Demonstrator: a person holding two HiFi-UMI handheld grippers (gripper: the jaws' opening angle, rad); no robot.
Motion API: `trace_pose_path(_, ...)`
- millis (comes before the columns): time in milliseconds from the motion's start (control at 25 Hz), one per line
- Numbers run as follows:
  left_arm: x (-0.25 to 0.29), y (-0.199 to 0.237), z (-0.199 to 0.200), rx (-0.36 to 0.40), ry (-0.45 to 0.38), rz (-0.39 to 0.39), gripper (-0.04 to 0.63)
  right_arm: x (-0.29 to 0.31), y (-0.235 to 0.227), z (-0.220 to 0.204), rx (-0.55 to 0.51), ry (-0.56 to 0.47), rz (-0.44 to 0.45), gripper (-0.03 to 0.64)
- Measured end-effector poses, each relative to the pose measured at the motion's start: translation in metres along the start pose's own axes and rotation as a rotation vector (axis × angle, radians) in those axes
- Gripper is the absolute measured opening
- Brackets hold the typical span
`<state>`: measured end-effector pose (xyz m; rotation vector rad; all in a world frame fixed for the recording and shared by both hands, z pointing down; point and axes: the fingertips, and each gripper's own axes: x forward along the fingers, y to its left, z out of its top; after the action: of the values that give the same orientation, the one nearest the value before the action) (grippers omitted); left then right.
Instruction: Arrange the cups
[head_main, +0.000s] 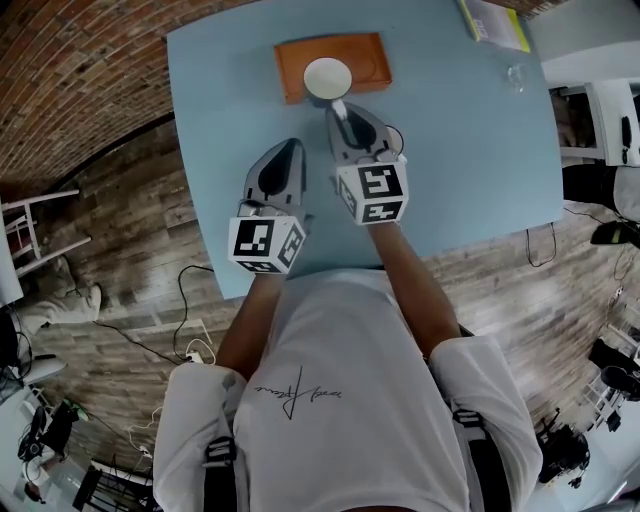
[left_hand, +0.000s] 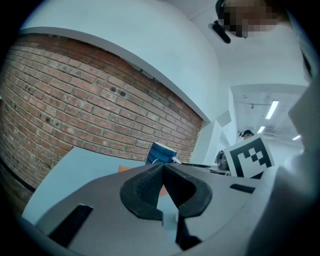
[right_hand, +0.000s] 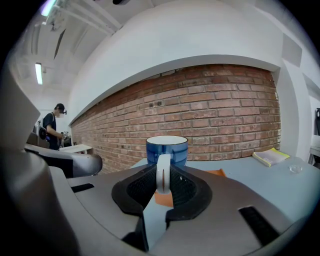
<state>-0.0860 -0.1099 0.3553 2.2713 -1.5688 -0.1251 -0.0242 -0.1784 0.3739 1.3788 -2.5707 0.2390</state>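
Right claw (right_hand: 162, 184) clamped on the white handle (right_hand: 163, 169) of the blue cup (right_hand: 167, 148), cup over the orange tray (head_main: 372, 60), probably standing on it, left claw (left_hand: 163, 169) closed and empty above the blue table (head_main: 470, 150).

The right gripper (right_hand: 163, 179) pinches the white handle (right_hand: 162, 164) of a blue mug (right_hand: 167, 149) standing on an orange tray (right_hand: 216, 173).

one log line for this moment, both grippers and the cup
cup: blue, at orange tray | right gripper: shut on handle | left gripper: shut, empty, above table
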Motion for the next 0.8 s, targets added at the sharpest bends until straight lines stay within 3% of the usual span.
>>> trace_pose_path(800, 0.018, 0.023, -0.02, -0.03, 0.063, -0.003, 0.007, 0.044, -0.009, -0.012, 0.024, 0.024, -0.013, 0.066)
